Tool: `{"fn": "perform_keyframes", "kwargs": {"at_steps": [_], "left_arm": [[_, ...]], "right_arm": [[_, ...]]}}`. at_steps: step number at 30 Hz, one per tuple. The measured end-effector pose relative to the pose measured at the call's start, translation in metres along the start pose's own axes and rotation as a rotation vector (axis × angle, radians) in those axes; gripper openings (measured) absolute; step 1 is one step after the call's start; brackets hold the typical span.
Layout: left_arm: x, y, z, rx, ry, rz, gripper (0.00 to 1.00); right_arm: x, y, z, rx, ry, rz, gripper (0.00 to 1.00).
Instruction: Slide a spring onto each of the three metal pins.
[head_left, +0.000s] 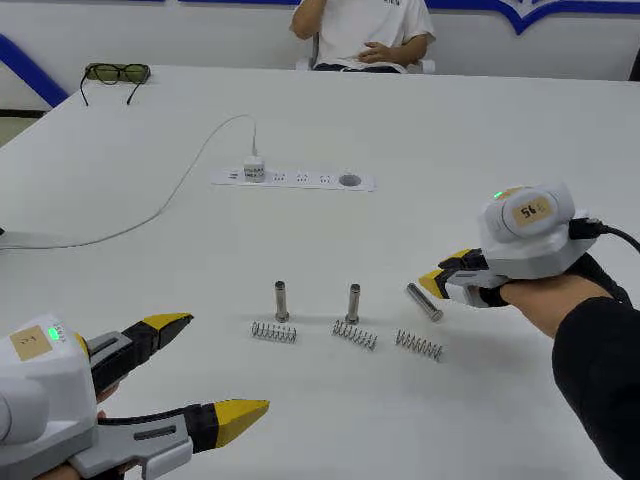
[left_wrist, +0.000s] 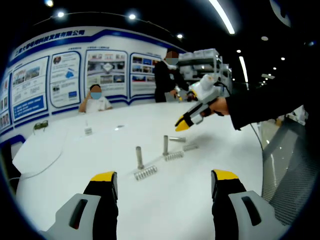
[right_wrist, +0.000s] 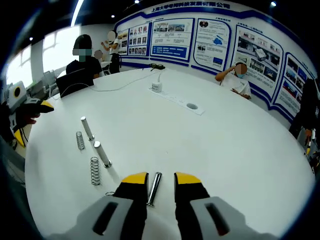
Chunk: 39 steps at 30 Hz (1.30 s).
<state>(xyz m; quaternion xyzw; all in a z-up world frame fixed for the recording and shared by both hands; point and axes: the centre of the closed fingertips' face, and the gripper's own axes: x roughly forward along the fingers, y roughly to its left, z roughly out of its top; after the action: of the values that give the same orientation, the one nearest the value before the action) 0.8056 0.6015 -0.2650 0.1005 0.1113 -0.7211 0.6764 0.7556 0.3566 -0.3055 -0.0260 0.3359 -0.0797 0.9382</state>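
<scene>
Straddling the toppled pin (right_wrist: 154, 187) at lower centre, the right gripper (right_wrist: 161, 178) is holding its jaws released, probably preparing to right it; springs (head_left: 354, 335) are lying beside the upright pins (head_left: 281, 300); the left gripper (head_left: 223, 362) is gaping, idle.

There's a tan sticker (head_left: 531, 210) on top of the right gripper (head_left: 432, 283), two handwritten digits on it, tilted. It looks like 95, though the first digit isn't certain. The left gripper (head_left: 222, 365) carries a second tan sticker (head_left: 30, 343), and its marks are too faint to read. Over in the left gripper view, blue-and-white wall boards (left_wrist: 75, 75) run under a heading line (left_wrist: 55, 36) of Chinese characters, too small to make out. The right gripper view catches that heading line too, and the panels' print is just blur.
</scene>
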Motion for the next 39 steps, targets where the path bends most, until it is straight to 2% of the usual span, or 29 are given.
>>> {"fn": "perform_keyframes", "kwargs": {"at_steps": [1,7,14,22,30,35,39], "left_arm": [[0.000,0.000,-0.001,0.000,0.001,0.000,0.78],[-0.001,0.000,-0.003,-0.003,0.006,-0.001,0.77],[-0.002,0.001,-0.006,-0.006,0.014,0.002,0.77],[-0.002,0.000,-0.007,-0.008,0.022,-0.002,0.76],[-0.003,0.003,-0.010,-0.011,0.026,0.003,0.76],[-0.004,0.004,-0.010,-0.015,0.025,0.006,0.75],[-0.003,0.003,-0.011,-0.015,0.026,0.006,0.75]], "right_arm": [[0.004,-0.001,-0.003,0.004,0.021,-0.003,0.21],[0.017,0.000,-0.011,0.024,0.073,-0.007,0.17],[0.030,0.000,-0.017,0.058,0.103,-0.009,0.14],[0.038,-0.001,-0.023,0.091,0.124,-0.013,0.11],[0.039,-0.001,-0.023,0.112,0.126,-0.012,0.10],[0.037,0.002,-0.021,0.070,0.130,-0.018,0.09],[0.038,-0.001,-0.022,0.087,0.123,-0.022,0.09]]}}
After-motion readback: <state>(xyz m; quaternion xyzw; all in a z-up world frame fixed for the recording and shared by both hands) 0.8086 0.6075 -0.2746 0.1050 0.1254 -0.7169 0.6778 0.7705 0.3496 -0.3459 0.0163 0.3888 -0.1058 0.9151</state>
